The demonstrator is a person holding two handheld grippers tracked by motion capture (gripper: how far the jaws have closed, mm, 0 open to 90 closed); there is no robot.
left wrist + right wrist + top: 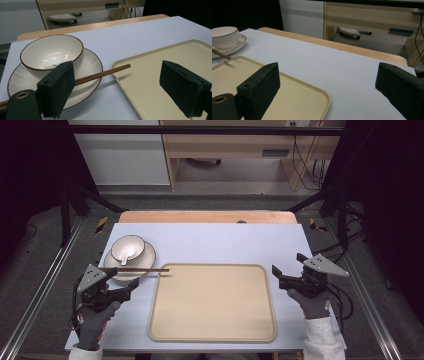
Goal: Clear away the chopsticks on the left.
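A cream bowl (127,249) (50,53) (224,35) with a dark rim sits on a matching plate (149,254) (92,62) (237,43) at the table's left. Brown chopsticks (145,270) (105,73) (220,55) lie across the plate's near side, their tips reaching the far left corner of a beige tray (212,302) (160,57) (294,100). My left gripper (121,276) (117,80) is open just near of the plate, one jaw in front of the chopsticks. At the tray's right edge my right gripper (286,262) (328,75) is open and holds nothing.
The pale table top (210,242) has bare room behind the tray and to its right. A wooden edge (205,216) runs along the far side. Dark frame posts stand at both sides, and cables trail on the floor at the right.
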